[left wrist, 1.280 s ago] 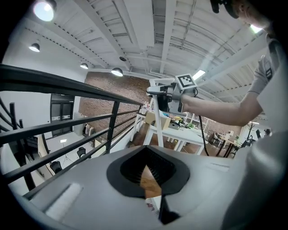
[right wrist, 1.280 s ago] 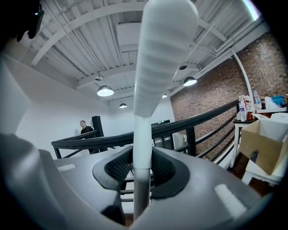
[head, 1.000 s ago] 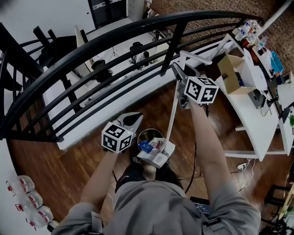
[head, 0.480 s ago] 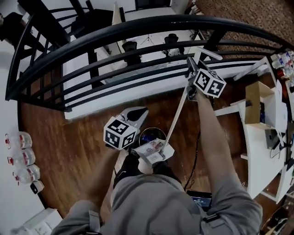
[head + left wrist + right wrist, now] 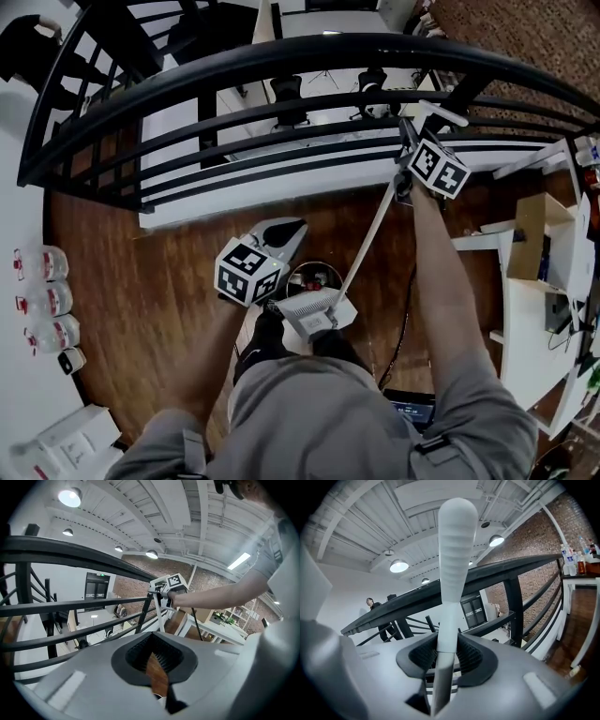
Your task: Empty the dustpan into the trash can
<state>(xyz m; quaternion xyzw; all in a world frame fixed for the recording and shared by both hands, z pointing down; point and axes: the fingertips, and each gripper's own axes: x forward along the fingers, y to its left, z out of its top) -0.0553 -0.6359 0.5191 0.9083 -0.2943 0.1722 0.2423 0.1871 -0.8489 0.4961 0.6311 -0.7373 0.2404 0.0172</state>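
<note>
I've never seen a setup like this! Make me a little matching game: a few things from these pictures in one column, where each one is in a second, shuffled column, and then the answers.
Things:
1. dustpan handle
2. trash can
3. cardboard box
4. bottles

Places:
A. on the white table at the head view's right
B. lined up at the head view's left edge
C. clamped in the right hand-held gripper
D. on the wooden floor, right beside the dustpan

Pairs: 1-C, 2-D, 3-A, 4-B.
</note>
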